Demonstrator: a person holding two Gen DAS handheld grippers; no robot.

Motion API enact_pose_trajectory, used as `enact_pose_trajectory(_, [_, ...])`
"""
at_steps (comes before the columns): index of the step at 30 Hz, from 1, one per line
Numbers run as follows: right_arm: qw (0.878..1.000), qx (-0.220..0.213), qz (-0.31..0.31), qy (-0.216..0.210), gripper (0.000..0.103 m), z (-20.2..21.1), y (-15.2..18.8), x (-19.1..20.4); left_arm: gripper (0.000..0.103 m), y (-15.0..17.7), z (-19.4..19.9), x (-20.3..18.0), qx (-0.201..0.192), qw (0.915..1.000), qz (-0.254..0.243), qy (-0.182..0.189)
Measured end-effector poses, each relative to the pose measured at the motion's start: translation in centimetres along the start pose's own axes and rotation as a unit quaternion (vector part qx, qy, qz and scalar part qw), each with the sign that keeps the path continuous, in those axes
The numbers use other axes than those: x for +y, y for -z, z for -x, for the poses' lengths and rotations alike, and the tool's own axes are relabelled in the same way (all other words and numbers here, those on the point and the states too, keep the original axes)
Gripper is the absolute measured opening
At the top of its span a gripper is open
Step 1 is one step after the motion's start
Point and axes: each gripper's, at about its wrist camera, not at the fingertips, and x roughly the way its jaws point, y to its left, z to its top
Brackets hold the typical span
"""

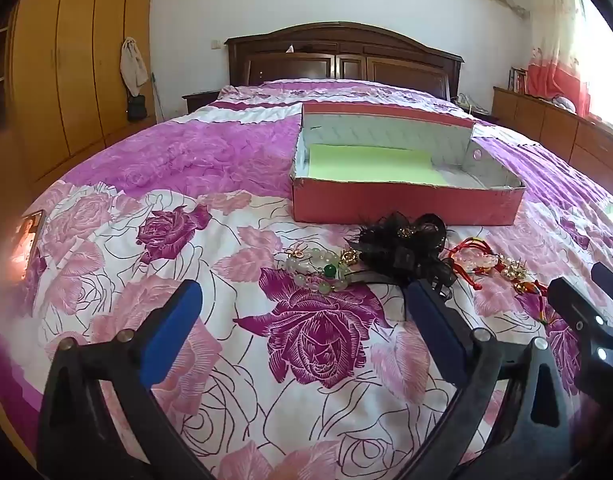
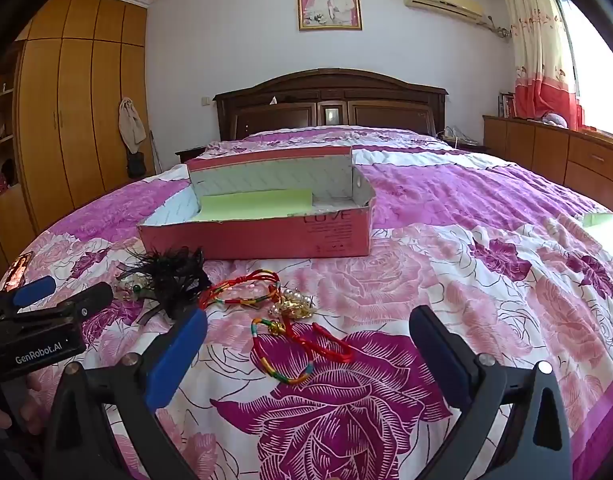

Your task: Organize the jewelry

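— How are you holding them?

— My left hand-held gripper (image 1: 302,312) hovers low over the bed (image 1: 186,240), fingers spread wide with nothing between them, its blue pads (image 1: 170,336) pointing toward the bead bracelet (image 1: 318,270). My right hand-held gripper (image 2: 306,344) is level beside it, also gaping and empty, with the red cord bracelets (image 2: 302,340) lying on the quilt between its fingers.

— What does the jewelry look like?

— The bead bracelet is a loop of round, pale green, glassy beads with one dark green bead and small gold fittings. Just beside it sits a black hair piece (image 1: 406,244), feathery and lacy. To its right are woven cords, red with green and yellow bands, and a cluster of pearl and gold charms (image 2: 294,304).

— And the box?

— The pink cardboard box (image 2: 258,240) sits open on the floral quilt just behind the pile, rectangular, white inside, with a flat pale green sheet (image 2: 254,202) on its bottom.
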Motion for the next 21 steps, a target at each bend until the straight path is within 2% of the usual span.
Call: enact_pose_trajectory(21, [1.0, 0.001, -0.001, 0.0, 0.103, -0.04, 0.02, -0.04, 0.096, 0.1, -0.09, 0.09, 0.001, 1.0, 0.002, 0.0])
